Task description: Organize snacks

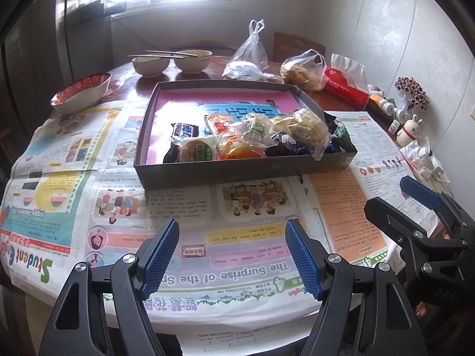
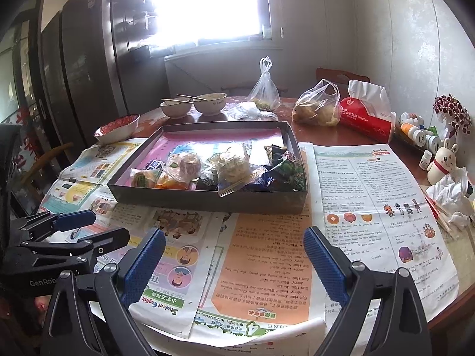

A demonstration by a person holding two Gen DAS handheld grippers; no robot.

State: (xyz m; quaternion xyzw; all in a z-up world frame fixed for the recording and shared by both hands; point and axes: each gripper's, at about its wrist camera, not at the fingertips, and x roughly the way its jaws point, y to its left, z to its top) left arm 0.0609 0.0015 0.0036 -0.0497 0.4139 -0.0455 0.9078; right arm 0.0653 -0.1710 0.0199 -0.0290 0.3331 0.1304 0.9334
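A shallow dark box (image 1: 207, 169) (image 2: 207, 200) with a pink lining stands on newspapers in the middle of the table. Several wrapped snacks (image 1: 252, 136) (image 2: 225, 169) lie heaped along its near side. My left gripper (image 1: 233, 237) hovers open over the newspaper in front of the box, nothing between its blue pads. My right gripper (image 2: 234, 246) is open too, also short of the box and empty. Each gripper shows in the other's view: the right gripper (image 1: 412, 198) at the right edge, the left gripper (image 2: 89, 225) at the left edge.
Newspapers (image 1: 207, 231) cover the near table. Behind the box stand two bowls with chopsticks (image 1: 172, 59), a red-patterned bowl (image 1: 80, 92), plastic bags (image 1: 302, 69) and a red tissue pack (image 1: 344, 89). Small bottles, a rabbit figure (image 2: 442, 163) and crumpled tissue (image 2: 451, 190) line the right wall.
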